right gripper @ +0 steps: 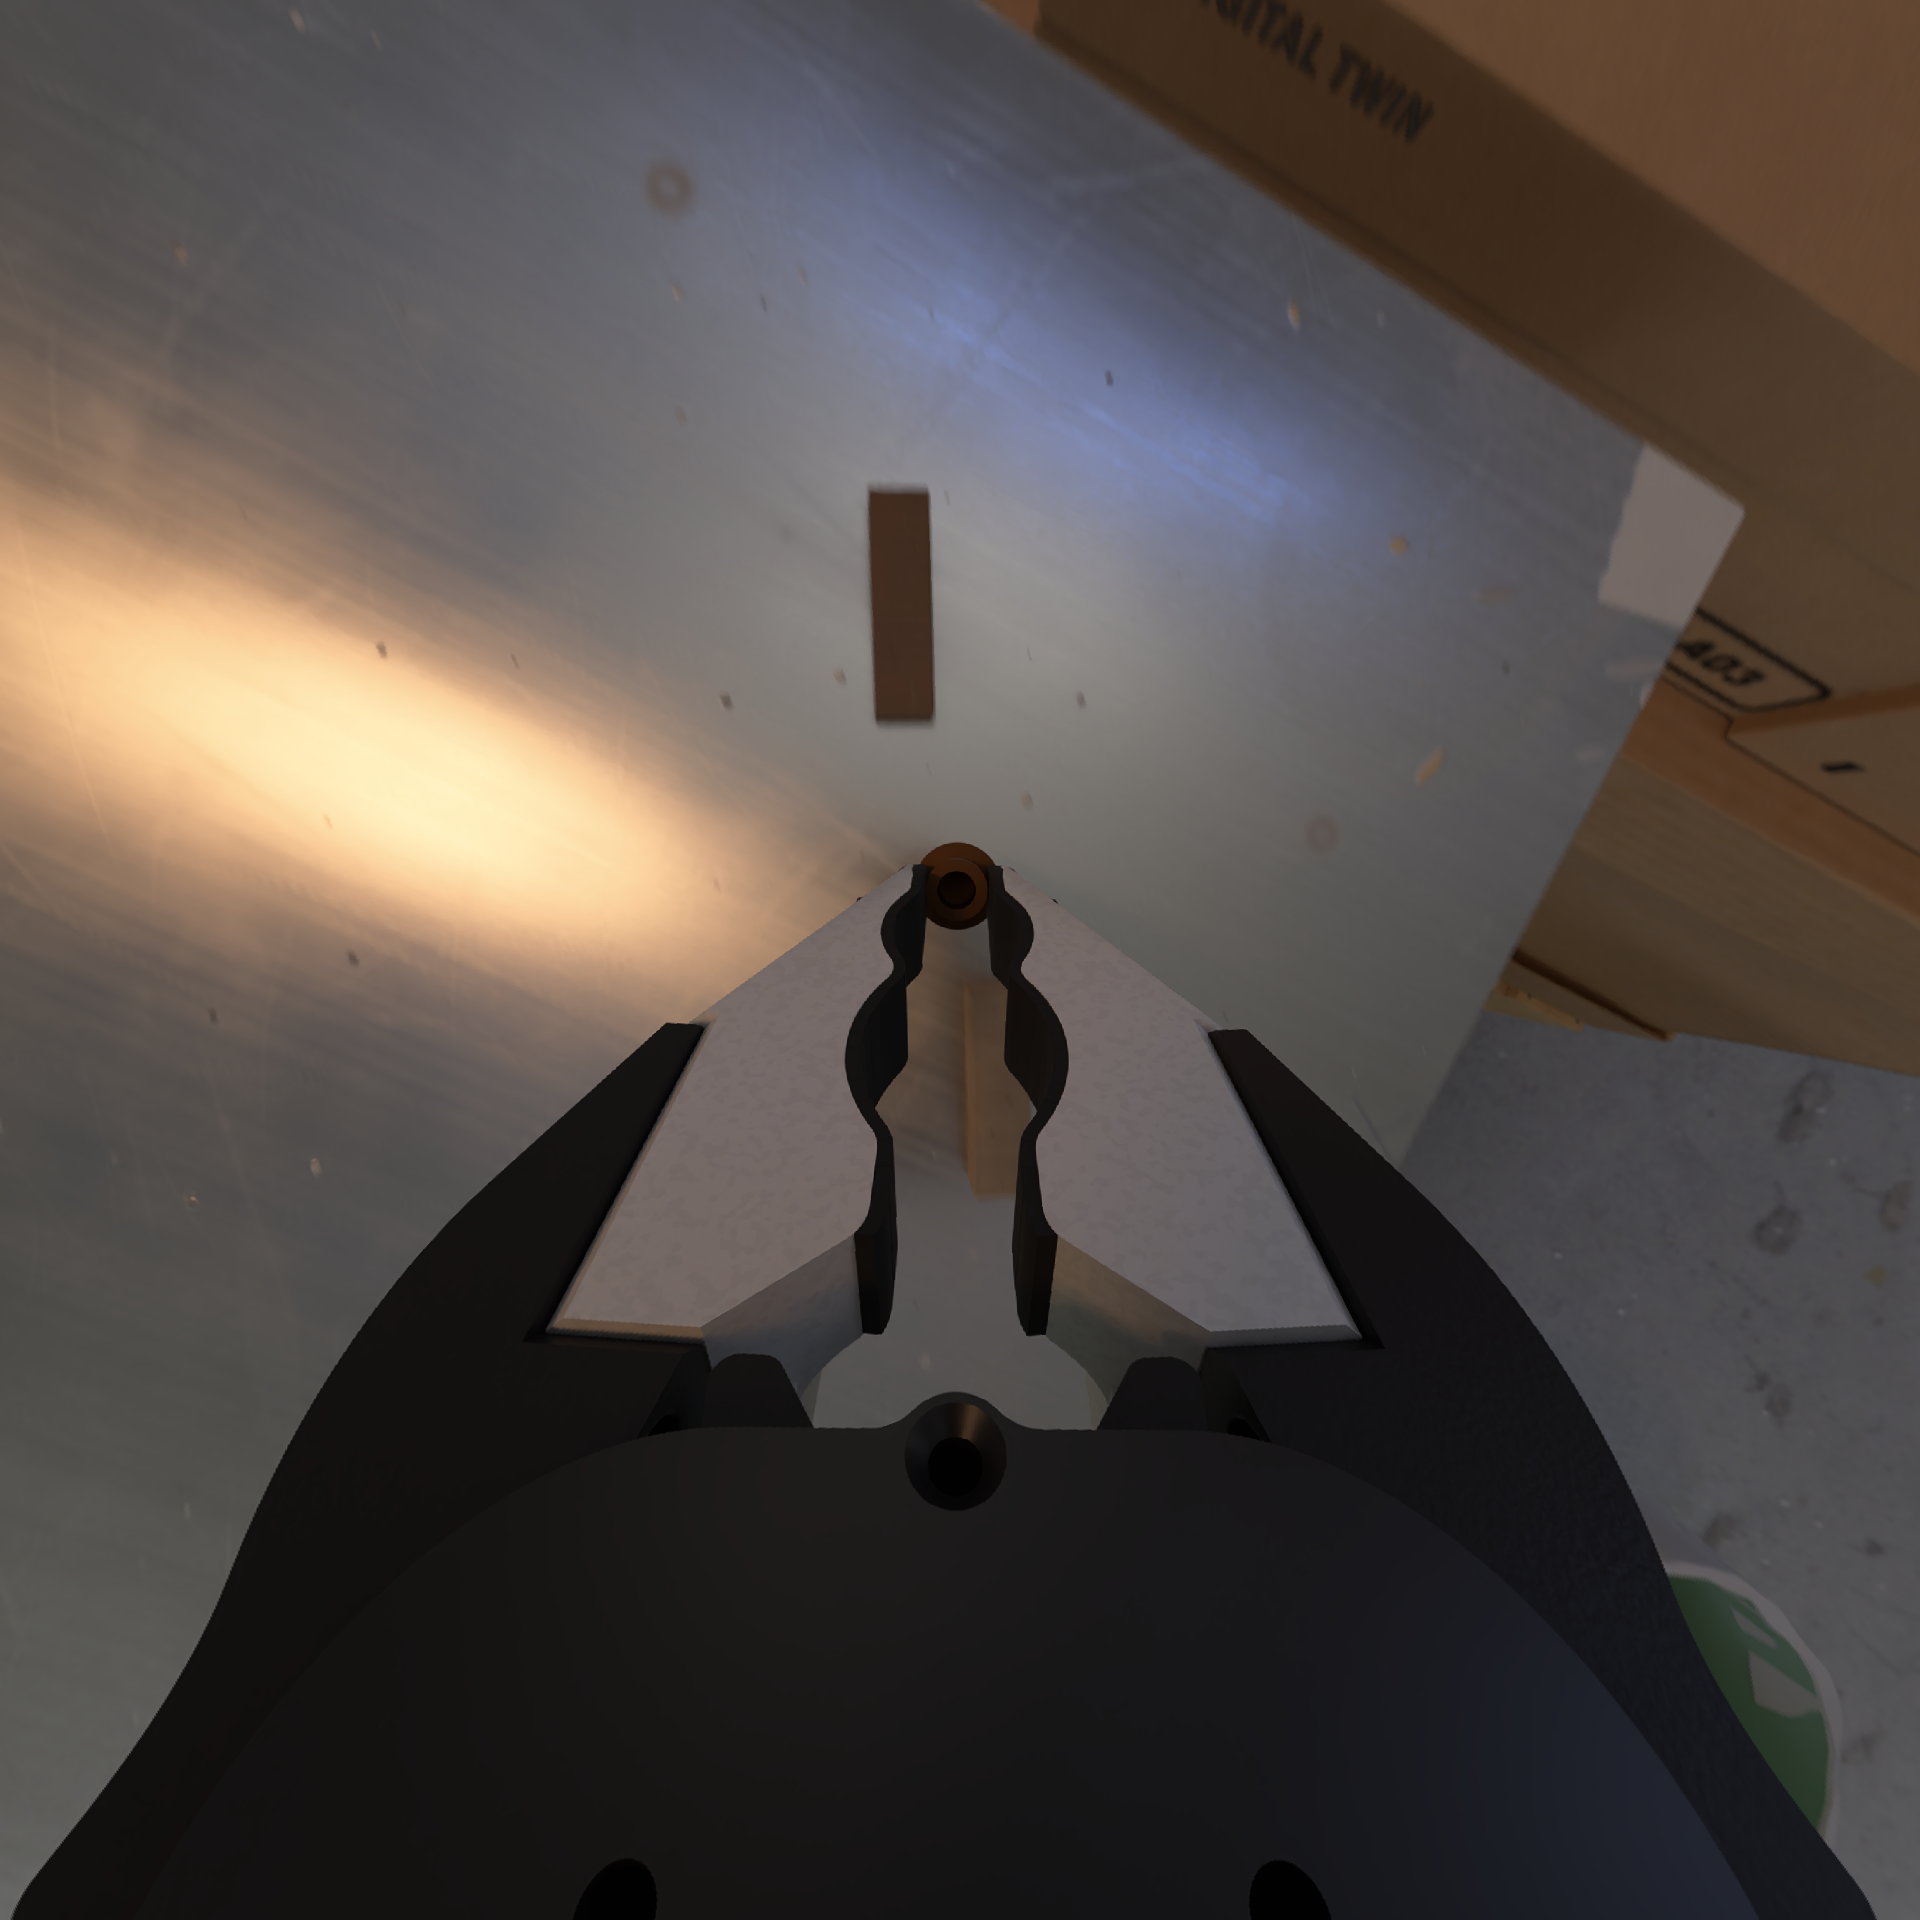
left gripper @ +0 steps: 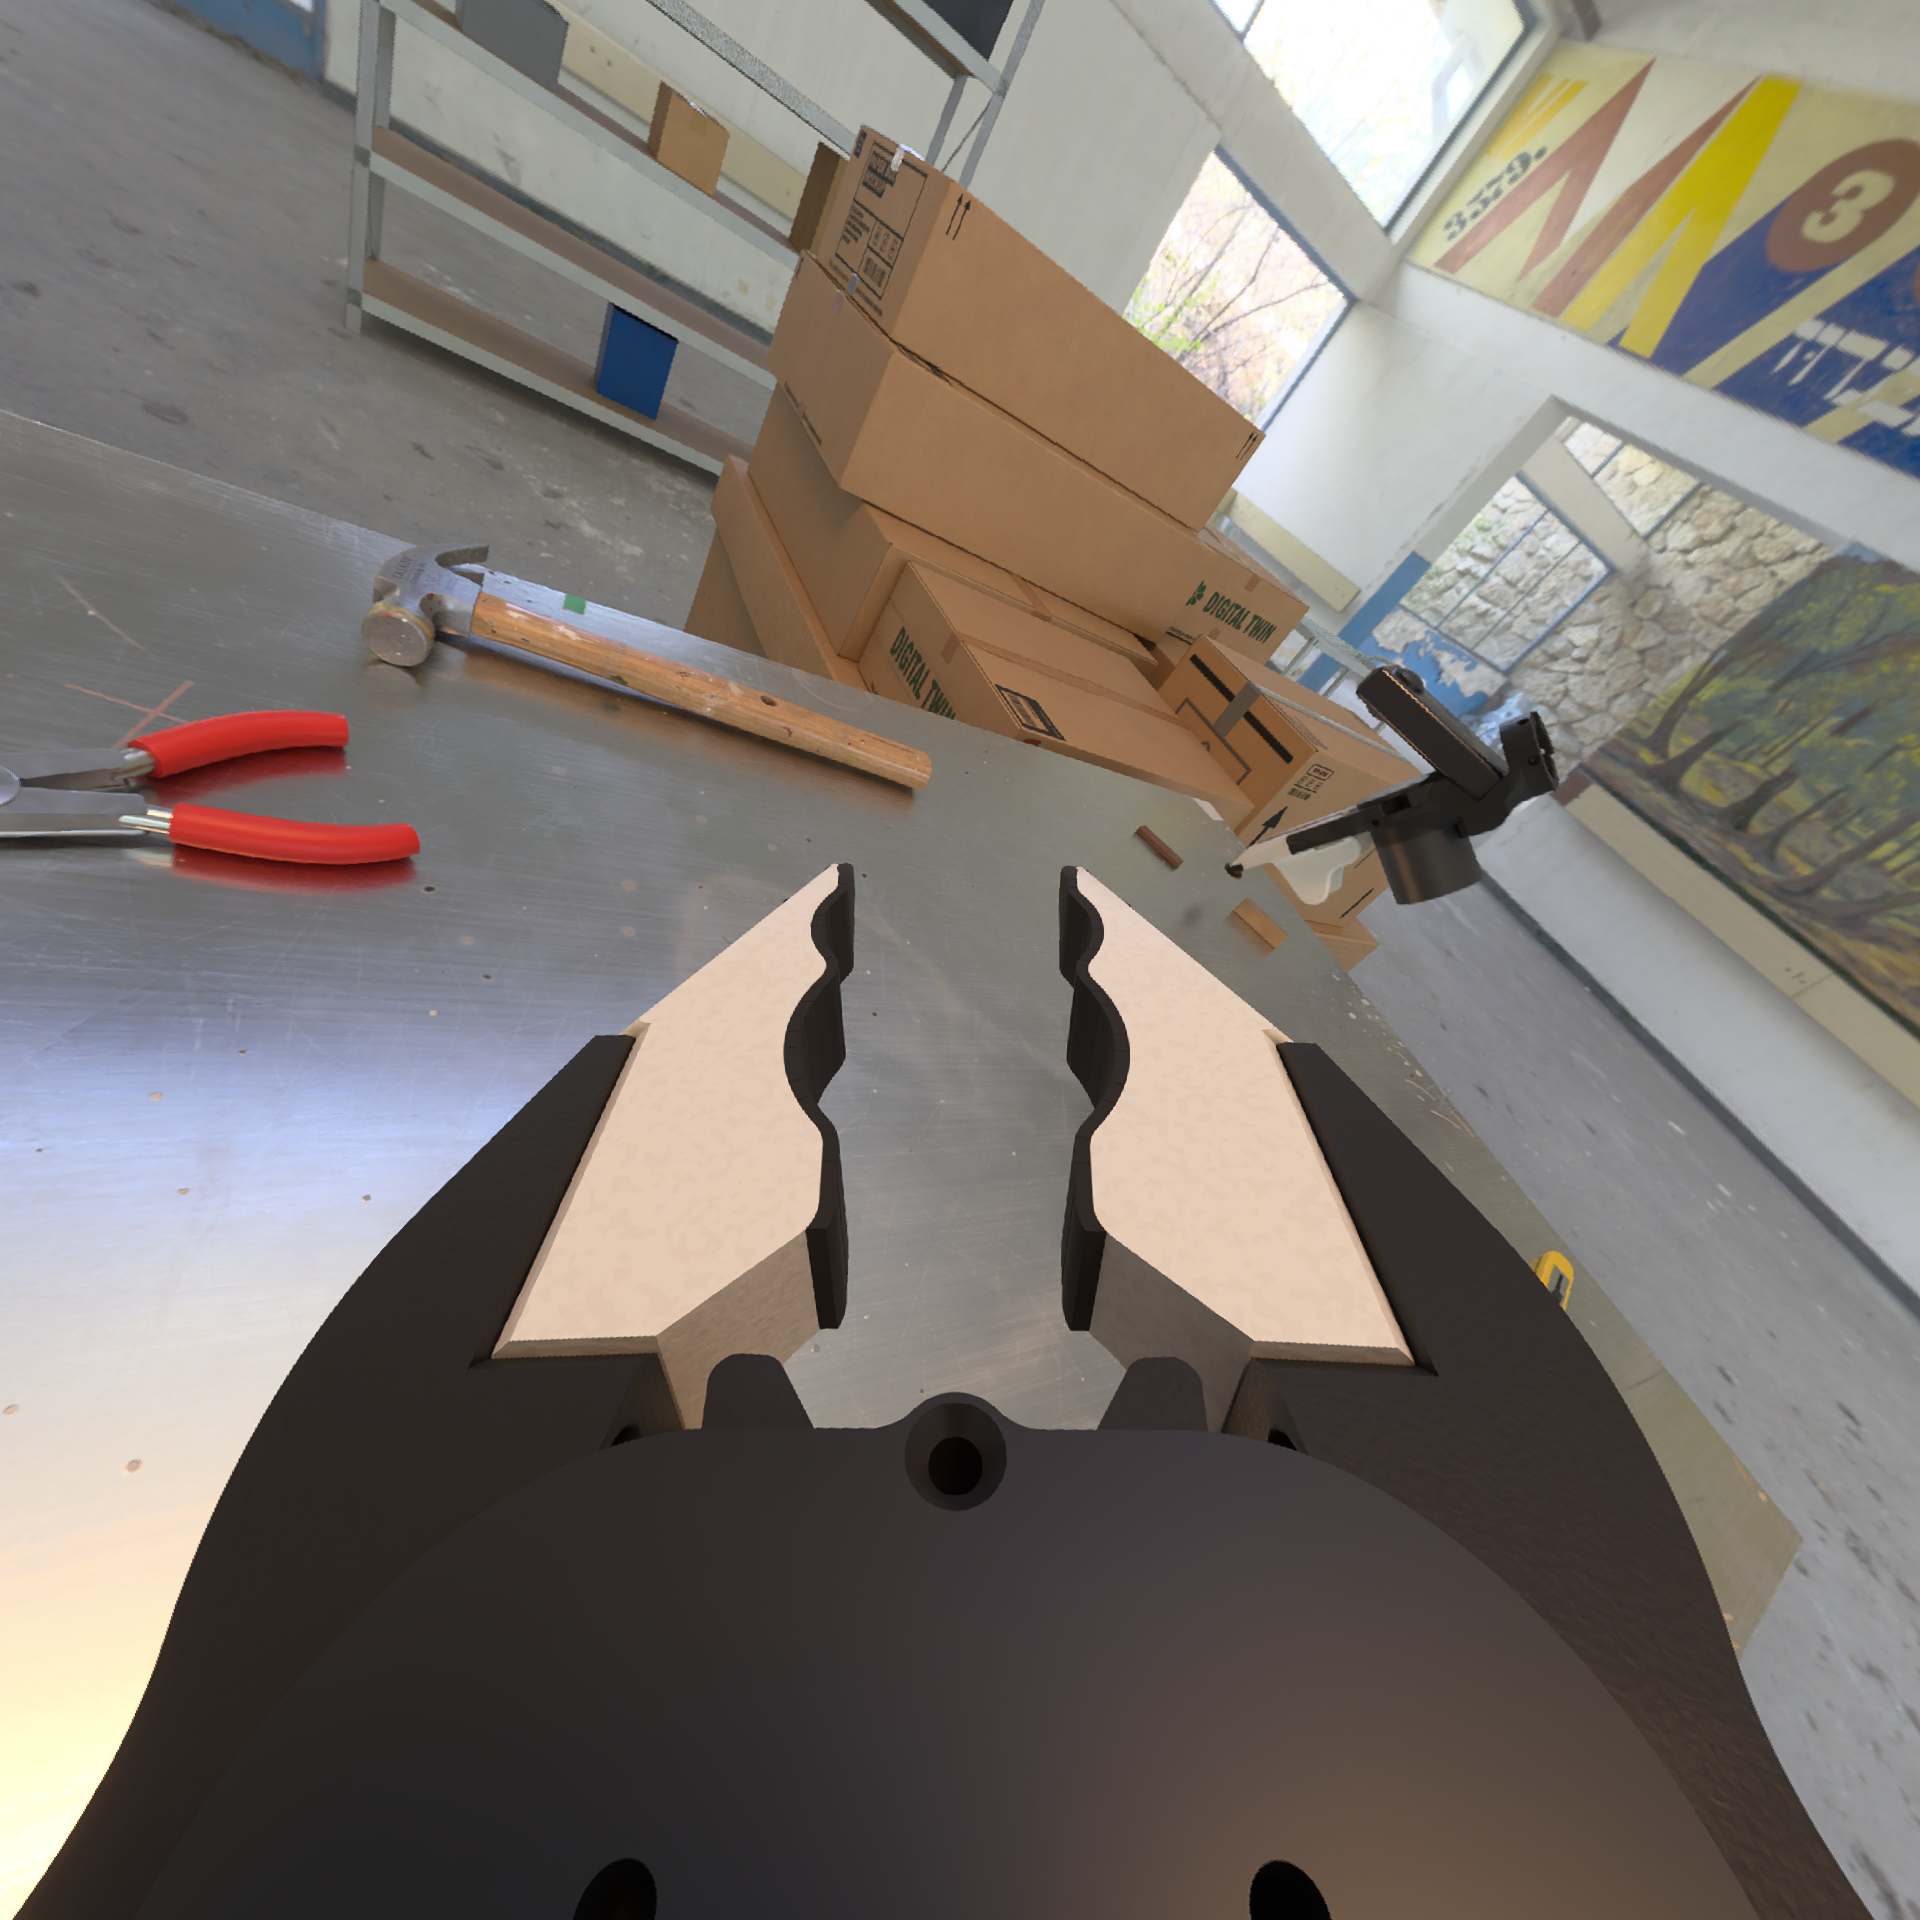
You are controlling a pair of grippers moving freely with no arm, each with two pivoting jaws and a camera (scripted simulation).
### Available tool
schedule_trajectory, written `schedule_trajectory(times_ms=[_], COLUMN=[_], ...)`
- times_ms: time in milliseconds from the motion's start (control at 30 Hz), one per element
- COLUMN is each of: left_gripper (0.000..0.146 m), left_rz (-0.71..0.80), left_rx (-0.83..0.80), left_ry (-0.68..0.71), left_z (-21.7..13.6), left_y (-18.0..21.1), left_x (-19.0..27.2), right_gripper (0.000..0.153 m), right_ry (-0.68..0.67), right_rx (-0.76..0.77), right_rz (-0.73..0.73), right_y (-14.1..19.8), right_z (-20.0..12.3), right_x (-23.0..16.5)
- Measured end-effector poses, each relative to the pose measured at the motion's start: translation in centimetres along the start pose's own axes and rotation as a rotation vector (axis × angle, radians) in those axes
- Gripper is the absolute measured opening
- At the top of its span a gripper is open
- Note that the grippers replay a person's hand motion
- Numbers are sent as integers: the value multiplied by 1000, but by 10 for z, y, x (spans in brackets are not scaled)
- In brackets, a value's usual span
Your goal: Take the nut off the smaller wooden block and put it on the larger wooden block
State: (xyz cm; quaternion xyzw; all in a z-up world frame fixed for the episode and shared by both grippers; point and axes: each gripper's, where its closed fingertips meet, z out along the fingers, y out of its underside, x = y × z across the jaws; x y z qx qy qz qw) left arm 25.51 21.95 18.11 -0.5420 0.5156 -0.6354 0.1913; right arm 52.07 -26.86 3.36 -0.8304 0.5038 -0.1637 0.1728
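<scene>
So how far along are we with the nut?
Done: the right gripper has the nut pinched at its tips, off both blocks. In hand: carrying it above the table. Left: set it on the larger block; I cannot tell which block is larger. The left gripper is open, idle.

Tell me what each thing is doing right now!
Left claw: open, holding nothing.
Right claw: shut on the nut.
Nut: pinched at the fingertips, above the table.
Dark wooden block: lying flat, bare.
Hammer: lying on the table.
Red pliers: lying flat.
</scene>
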Motion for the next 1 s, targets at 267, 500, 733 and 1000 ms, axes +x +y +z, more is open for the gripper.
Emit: schedule_trajectory(times_ms=[267, 500, 733, 1000], left_gripper=[39, 39, 39, 39], left_rz=[16, 42, 32, 56], left_rx=[-14, 6, 44, -7], left_ry=[38, 29, 27, -72], left_z=[9, 2, -7, -4], left_y=[2, -6, -15, -3], left_x=[17, 23, 21, -1], right_gripper=[11, 24, 33, 63], right_ry=[-10, -12, -3, -445], right_rx=[-105, -73, 18, 195], right_rz=[-20, -25, -52, -554], right_y=[46, 43, 22, -15], right_z=[-12, -13, -31, -85], right_x=[11, 9, -4, -193])
